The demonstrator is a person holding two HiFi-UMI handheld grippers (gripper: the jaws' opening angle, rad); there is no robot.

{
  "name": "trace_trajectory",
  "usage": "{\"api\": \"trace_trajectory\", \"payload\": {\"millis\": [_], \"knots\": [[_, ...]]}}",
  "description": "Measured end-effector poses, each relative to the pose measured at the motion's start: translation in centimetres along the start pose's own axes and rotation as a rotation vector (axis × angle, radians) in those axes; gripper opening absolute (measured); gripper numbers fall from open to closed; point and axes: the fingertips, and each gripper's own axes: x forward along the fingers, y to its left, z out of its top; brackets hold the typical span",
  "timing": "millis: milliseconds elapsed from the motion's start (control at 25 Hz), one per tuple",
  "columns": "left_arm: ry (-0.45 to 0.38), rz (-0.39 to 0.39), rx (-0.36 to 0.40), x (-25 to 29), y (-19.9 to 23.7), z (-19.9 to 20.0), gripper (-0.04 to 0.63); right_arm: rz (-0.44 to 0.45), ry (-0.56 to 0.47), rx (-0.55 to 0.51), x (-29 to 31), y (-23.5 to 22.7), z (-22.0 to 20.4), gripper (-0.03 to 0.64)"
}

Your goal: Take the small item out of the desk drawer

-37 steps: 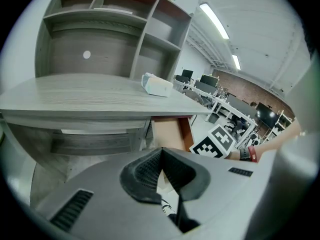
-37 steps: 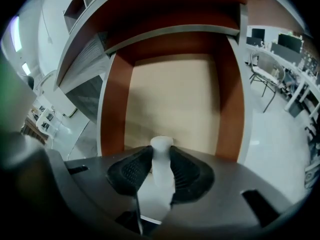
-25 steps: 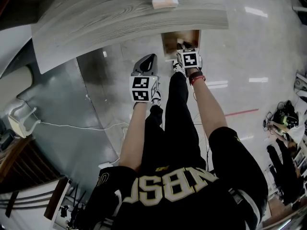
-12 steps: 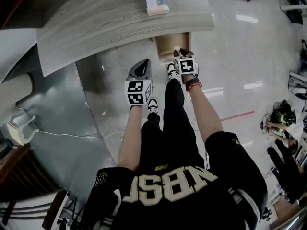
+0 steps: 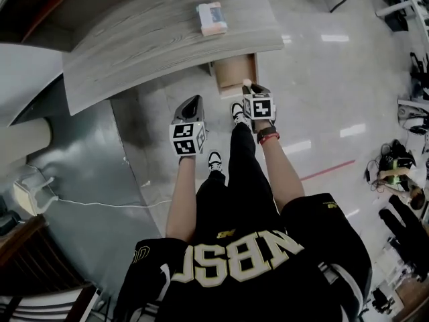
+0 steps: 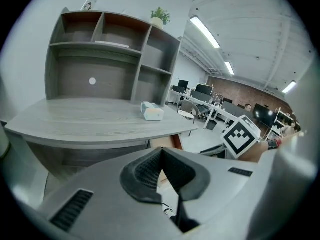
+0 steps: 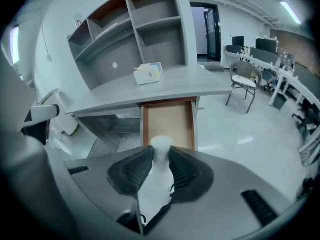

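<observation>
Raised from the drawer (image 7: 146, 124), right gripper (image 7: 161, 156) clamps small item (image 7: 160, 146); left gripper (image 6: 160, 156) jaws together.

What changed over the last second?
The right gripper has lifted up out of the open drawer, jaws shut on the small white item. The left gripper stays beside it, jaws shut, empty. Drawer open as before; tissue box on the desk unmoved.

A grey wood-grain bench (image 5: 154, 45) carries one small box (image 5: 211, 19) near its right end. Beneath the edge its drawer (image 5: 235, 74) stands pulled out over the glossy floor (image 5: 322, 113).
</observation>
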Motion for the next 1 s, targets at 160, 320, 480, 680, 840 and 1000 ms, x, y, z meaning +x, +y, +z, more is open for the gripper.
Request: {"api": "trace_trajectory", "payload": {"millis": [160, 320, 480, 680, 840, 1000], "knots": [[-0.027, 0.001, 0.017, -1.8, 0.1, 1.3, 0.012, -0.004, -0.039, 0.020, -3.1, 0.6, 0.5, 0.110], [-0.067, -0.002, 0.011, -3.3, -0.1, 3.0, 0.012, -0.029, -0.085, 0.035, -6.0, 0.9, 1.7, 0.110], [-0.127, 0.003, -0.009, -4.5, 0.3, 5.1, 0.012, -0.035, -0.111, 0.055, -8.2, 1.5, 3.2, 0.112], [-0.157, 0.023, -0.007, -7.1, 0.3, 6.6, 0.013, -0.026, -0.142, 0.068, -12.8, 3.3, 4.5, 0.114], [-0.181, 0.029, 0.021, -8.9, 0.3, 8.1, 0.014, 0.001, -0.191, 0.025, -14.5, 4.9, 5.5, 0.117], [-0.211, 0.032, 0.055, -10.8, 0.1, 9.8, 0.013, 0.003, -0.265, -0.042, -16.7, 6.5, 7.1, 0.117]]}}
